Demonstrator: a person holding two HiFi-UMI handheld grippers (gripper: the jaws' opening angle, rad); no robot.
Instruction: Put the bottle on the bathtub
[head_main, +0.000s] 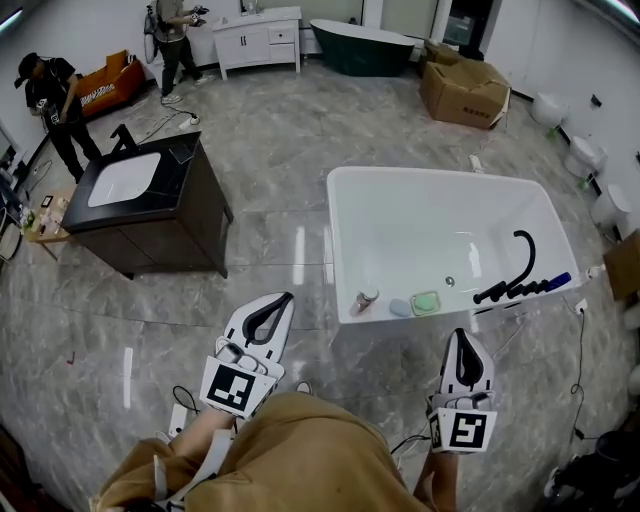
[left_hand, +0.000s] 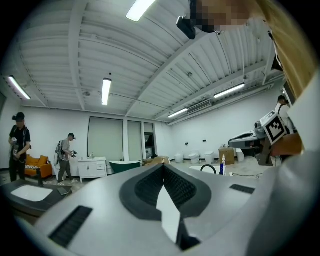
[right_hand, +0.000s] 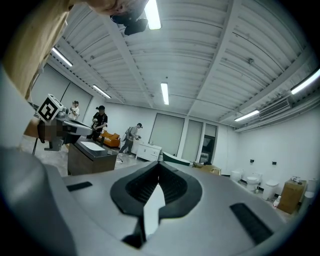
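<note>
Blue bottle upright on bathtub rim

The grey tiled floor carries a white bathtub, a dark vanity, cardboard boxes, a white cabinet, a dark tub and toilets; on the bathtub's near rim sit a bottle, a blue soap, a green dish and a black faucet

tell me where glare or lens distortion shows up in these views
Head view: the fisheye curves the bathtub rim, and lights streak white on the glossy floor. Left gripper view: black vignette corners, ceiling lamp blown out. Right gripper view: same vignette, strip light overexposed.
</note>
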